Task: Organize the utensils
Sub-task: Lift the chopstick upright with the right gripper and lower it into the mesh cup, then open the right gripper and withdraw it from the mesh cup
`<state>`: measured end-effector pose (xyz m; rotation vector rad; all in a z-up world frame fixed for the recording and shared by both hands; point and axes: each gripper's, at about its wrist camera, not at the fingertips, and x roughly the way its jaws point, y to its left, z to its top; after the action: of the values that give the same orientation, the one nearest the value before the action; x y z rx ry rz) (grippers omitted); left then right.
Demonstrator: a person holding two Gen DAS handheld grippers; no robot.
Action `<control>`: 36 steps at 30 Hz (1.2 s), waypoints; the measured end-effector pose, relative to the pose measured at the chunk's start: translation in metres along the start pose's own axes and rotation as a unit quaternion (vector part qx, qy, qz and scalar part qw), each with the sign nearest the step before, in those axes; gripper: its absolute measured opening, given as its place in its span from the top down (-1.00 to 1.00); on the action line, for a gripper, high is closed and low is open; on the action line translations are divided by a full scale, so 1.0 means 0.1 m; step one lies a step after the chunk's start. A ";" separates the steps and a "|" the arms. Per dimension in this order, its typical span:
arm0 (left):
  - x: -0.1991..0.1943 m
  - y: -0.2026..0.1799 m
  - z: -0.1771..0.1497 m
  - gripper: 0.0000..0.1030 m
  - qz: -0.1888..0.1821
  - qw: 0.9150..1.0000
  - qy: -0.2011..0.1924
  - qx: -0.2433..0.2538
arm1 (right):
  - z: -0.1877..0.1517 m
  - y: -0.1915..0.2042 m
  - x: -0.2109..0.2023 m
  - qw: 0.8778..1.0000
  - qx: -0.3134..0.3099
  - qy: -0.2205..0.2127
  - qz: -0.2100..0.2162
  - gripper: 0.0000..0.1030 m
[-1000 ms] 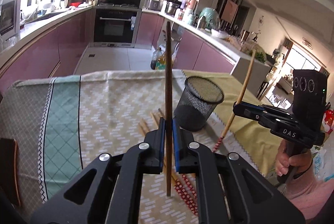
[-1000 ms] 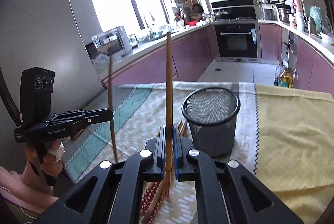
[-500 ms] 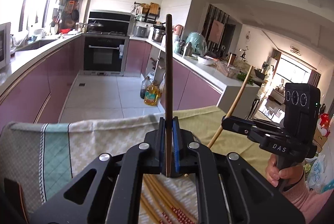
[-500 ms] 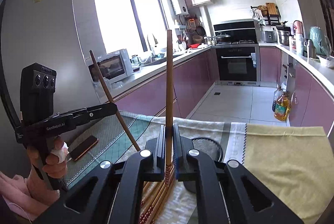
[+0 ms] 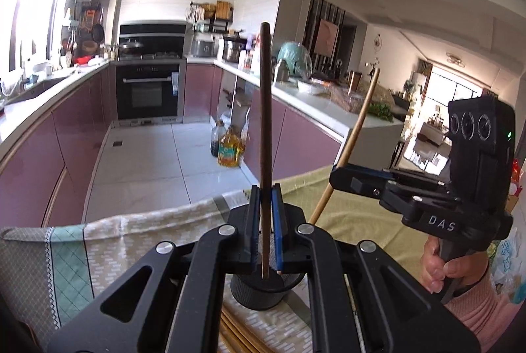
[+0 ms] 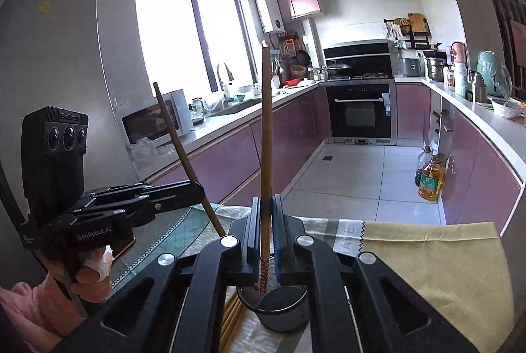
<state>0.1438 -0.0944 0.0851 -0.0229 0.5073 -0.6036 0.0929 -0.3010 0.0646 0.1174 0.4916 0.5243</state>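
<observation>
My left gripper (image 5: 264, 228) is shut on a dark brown chopstick (image 5: 265, 123), held upright with its lower tip over the black mesh cup (image 5: 258, 290). My right gripper (image 6: 264, 234) is shut on a light wooden chopstick (image 6: 265, 139) with a red patterned end, upright, its lower end inside the mesh cup (image 6: 279, 310). Each gripper shows in the other's view: the right one (image 5: 342, 180) with its tilted light chopstick (image 5: 355, 136), the left one (image 6: 194, 188) with its dark chopstick (image 6: 184, 155). More chopsticks (image 5: 236, 333) lie on the cloth beside the cup.
The table carries a patterned cloth (image 5: 131, 241) with a green band at the left and a yellow cloth (image 6: 437, 264) at the right. A phone (image 6: 126, 243) lies near the left hand. Behind are purple kitchen cabinets, an oven (image 5: 148, 90) and oil bottles (image 5: 228, 147) on the floor.
Both grippers rose and tilted up, bringing the mesh cup from ahead of the fingers to directly under them. Both chopsticks stayed gripped, and their lower ends now sit over or in the cup.
</observation>
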 end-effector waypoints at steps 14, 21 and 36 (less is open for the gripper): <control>0.70 0.22 -0.39 0.84 0.009 0.997 0.079 -0.010 | -0.27 -0.16 0.59 0.993 0.018 0.116 -0.010 0.89; 0.80 0.27 -0.49 0.75 0.019 0.996 0.092 -0.007 | -0.29 -0.21 0.74 0.991 0.029 0.126 -0.020 0.86; 0.32 0.44 -0.71 0.10 0.067 0.997 0.047 -0.017 | -0.29 -0.10 0.44 0.997 0.026 0.063 -0.045 0.39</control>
<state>0.1573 -0.0665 0.0015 0.0061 0.6049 -0.4667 0.1166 -0.2883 0.0187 0.1124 0.6300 0.4330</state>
